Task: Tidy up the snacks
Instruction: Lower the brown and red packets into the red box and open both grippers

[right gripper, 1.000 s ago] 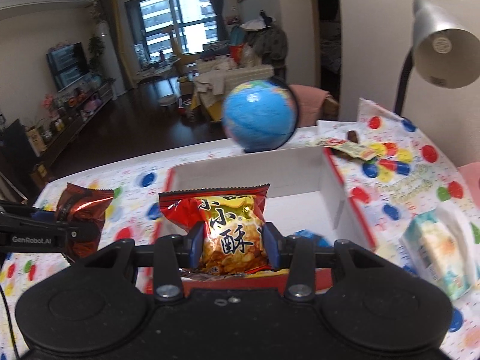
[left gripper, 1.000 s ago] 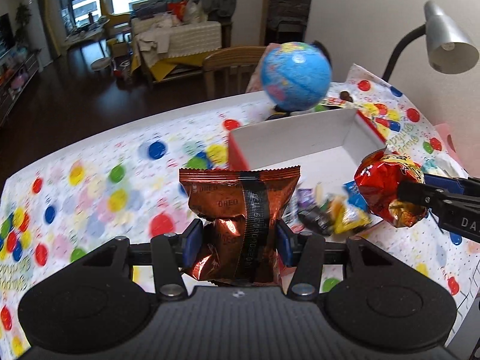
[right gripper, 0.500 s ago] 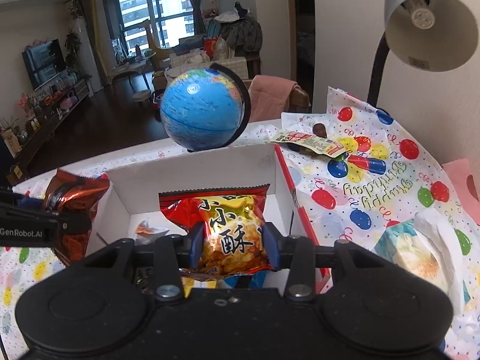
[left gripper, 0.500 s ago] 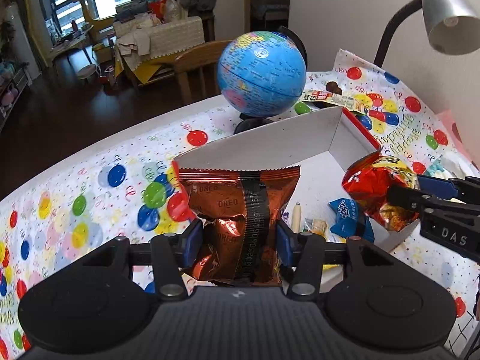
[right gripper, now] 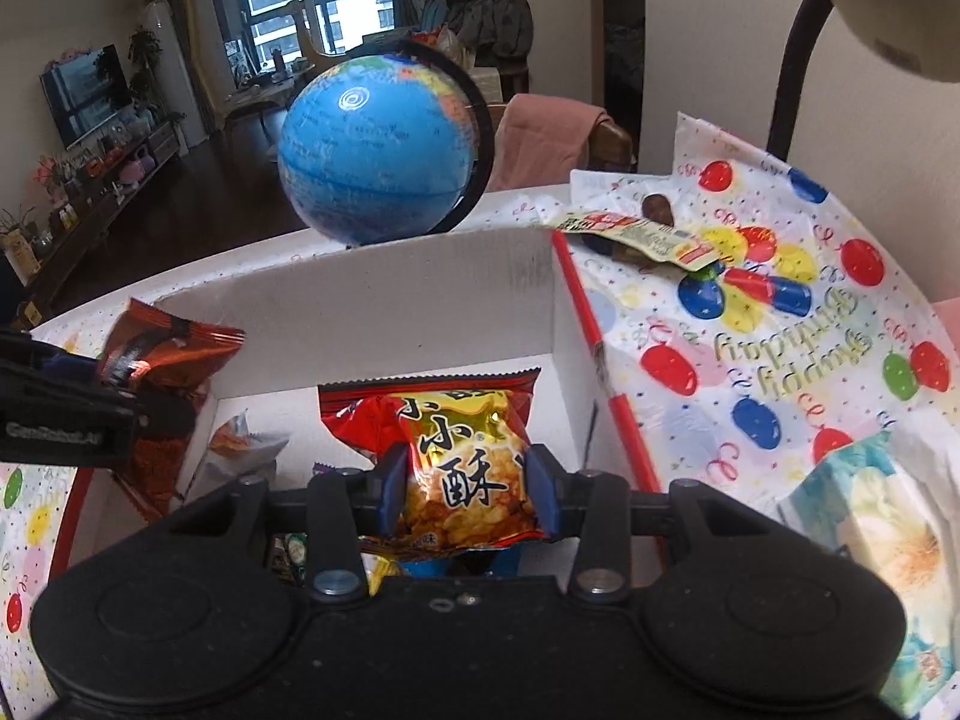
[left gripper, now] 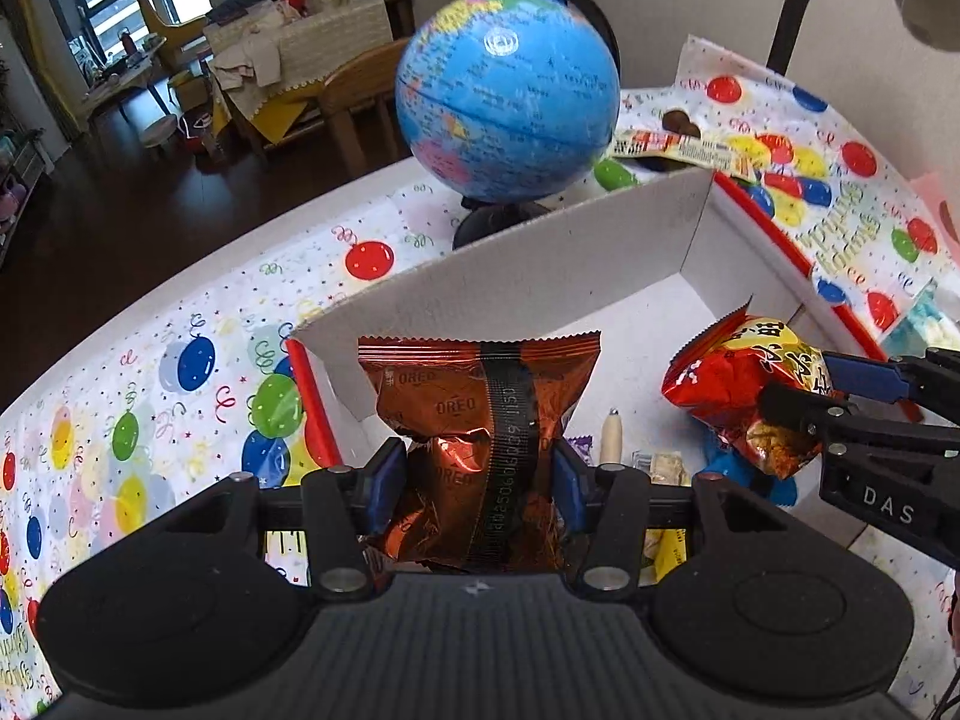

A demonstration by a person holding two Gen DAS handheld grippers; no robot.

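My left gripper [left gripper: 480, 489] is shut on a copper-brown Oreo packet [left gripper: 480, 414], held upright over the left end of a white box with red edges [left gripper: 528, 276]. Inside the same box my right gripper [right gripper: 468, 495] is shut on a red and yellow snack bag [right gripper: 444, 450]. In the left wrist view that bag [left gripper: 744, 396] hangs at the right above small loose snacks [left gripper: 657, 465] on the box floor. From the right wrist view the Oreo packet [right gripper: 162, 372] shows at the box's left wall.
A blue globe [left gripper: 507, 99] stands just behind the box. A flat snack packet [right gripper: 636, 237] and a brown piece lie on the balloon-print tablecloth [right gripper: 750, 324] to the right. A tissue pack [right gripper: 870, 534] sits at the near right. A lamp arm [right gripper: 792, 60] rises at the back right.
Both grippers have moved forward and down with their packets, from in front of the box to over its inside. The globe and box now look larger and nearer.
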